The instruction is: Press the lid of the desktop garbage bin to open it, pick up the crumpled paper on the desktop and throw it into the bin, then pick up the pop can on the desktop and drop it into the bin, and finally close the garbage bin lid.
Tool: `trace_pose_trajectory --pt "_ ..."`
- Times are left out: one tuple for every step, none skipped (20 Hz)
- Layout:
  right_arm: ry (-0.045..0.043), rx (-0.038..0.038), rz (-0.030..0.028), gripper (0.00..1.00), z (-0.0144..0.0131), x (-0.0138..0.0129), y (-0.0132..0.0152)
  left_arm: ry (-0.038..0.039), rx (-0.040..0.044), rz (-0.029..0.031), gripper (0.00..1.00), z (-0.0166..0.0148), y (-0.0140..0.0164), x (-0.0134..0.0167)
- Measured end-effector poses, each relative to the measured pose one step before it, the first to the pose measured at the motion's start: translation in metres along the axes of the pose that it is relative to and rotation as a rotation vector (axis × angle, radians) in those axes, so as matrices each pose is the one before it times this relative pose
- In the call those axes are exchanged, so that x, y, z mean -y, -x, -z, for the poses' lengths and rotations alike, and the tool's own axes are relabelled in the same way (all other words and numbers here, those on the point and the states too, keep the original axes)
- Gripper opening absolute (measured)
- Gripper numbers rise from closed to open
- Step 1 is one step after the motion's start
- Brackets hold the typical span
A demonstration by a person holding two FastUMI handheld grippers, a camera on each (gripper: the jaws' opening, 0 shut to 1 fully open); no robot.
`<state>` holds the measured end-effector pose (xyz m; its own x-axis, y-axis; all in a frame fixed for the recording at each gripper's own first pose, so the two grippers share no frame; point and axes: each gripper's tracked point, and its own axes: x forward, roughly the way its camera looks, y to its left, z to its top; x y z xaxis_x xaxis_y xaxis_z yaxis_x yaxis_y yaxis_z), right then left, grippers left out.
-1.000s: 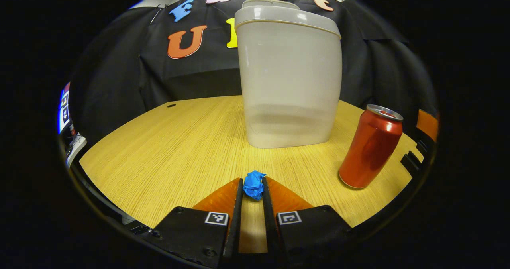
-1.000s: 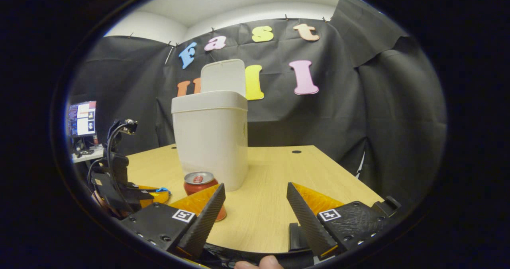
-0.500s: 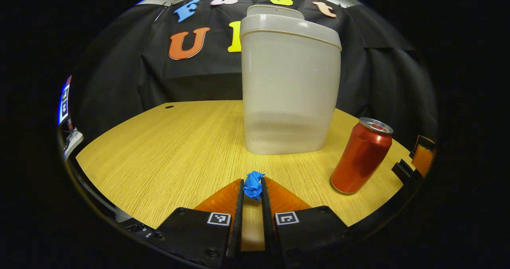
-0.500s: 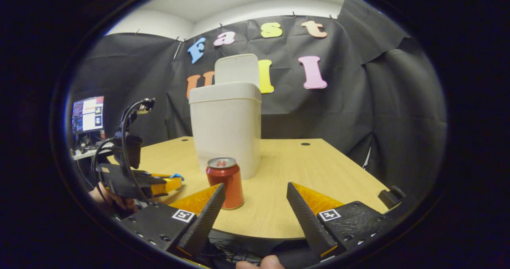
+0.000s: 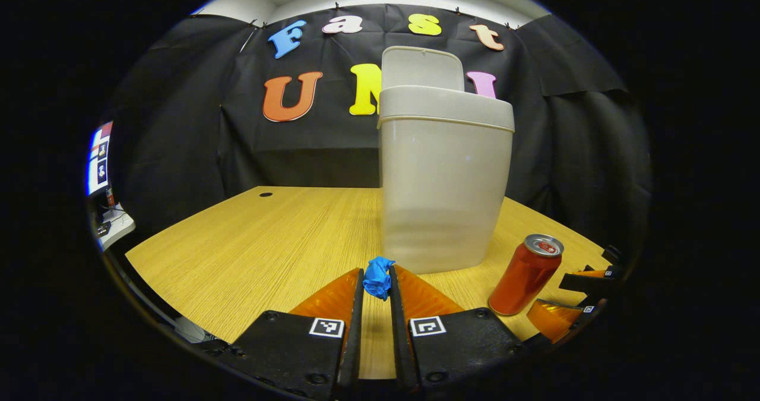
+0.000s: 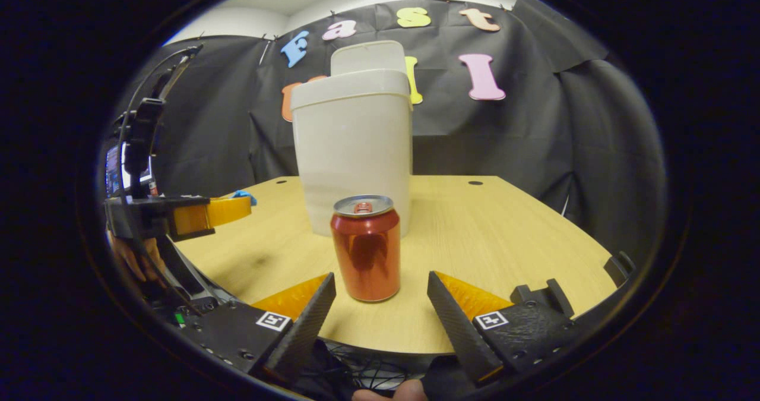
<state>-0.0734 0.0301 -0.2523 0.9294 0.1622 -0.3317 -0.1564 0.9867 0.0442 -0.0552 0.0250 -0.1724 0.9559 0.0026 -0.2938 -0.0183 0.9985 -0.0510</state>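
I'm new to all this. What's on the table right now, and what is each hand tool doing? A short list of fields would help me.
Bin: tall pale plastic garbage bin, upright on the wooden table
Bin lid: pale flap lid, raised open
Paper: small blue crumpled paper, pinched between the left tool fingers
Can: red pop can, upright, in front of the bin
Right tool: right tool, open, facing the can, not touching it
Left to do: paper and can not yet in the bin

wooden table, monitor, perhaps cables
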Motion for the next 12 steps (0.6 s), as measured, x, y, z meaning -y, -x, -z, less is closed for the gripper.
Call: trace_pose_trajectory --pt "0.00457 -0.00563 0.00326 0.96 0.00017 -0.00117 -0.00396 0.00408 0.00027 -0.0036 0.27 -0.00076 -0.00031 -0.00282" --pt "0.00195 -0.00576 0.00045 0.94 0.00198 -0.00211 -0.00475 0.00627 0.00018 -0.00231 0.27 -0.0005 -0.00045 -0.00125" --pt "0.00384 -0.00537 0.00474 0.96 0.00063 -0.00059 -0.00414 0.01298 -0.00039 0.00258 0.26 -0.00052 -0.00027 -0.00064" --pt "0.00012 -0.00258 0.00741 0.97 -0.00085 0.0009 -0.00405 0.00853 0.00091 0.00246 0.27 -0.00059 -0.00085 -0.00074" --pt "-0.00092 -0.00241 0.00139 0.97 -0.00079 -0.00035 -0.00388 0.00362 0.00454 -0.00004 0.27 -0.00254 0.0006 -0.00079" --pt "0.00362 -0.00188 0.00254 0.96 0.00064 -0.00082 -0.00293 -0.00051 0.00796 -0.00324 0.27 -0.00282 0.00003 -0.00185" --pt "0.00508 -0.00617 -0.00089 0.97 0.00013 -0.0012 -0.00334 -0.00166 0.01028 -0.00284 0.27 -0.00406 0.00019 -0.00139" --pt "0.00158 -0.00665 -0.00423 0.97 0.00218 -0.00094 -0.0033 -0.00243 0.00774 -0.0026 0.26 -0.00368 0.00024 -0.00185" --pt "-0.00051 -0.00662 0.00121 0.97 0.00084 0.00005 -0.00313 -0.00384 0.00936 -0.00108 0.26 -0.00372 0.0003 -0.00023" --pt "-0.00078 -0.00394 0.00141 0.97 0.00069 0.0005 -0.00183 -0.00372 0.01268 -0.00294 0.26 -0.00475 0.00006 -0.00062" --pt "-0.00244 -0.00127 0.00352 0.97 -0.00029 0.00045 -0.00202 -0.00208 0.01251 -0.00345 0.26 -0.00683 0.00037 -0.00331" --pt "-0.00968 -0.00024 0.00299 0.97 -0.0022 0.00101 -0.0039 0.00486 0.00885 -0.00168 0.26 -0.00664 -0.00044 -0.0007"
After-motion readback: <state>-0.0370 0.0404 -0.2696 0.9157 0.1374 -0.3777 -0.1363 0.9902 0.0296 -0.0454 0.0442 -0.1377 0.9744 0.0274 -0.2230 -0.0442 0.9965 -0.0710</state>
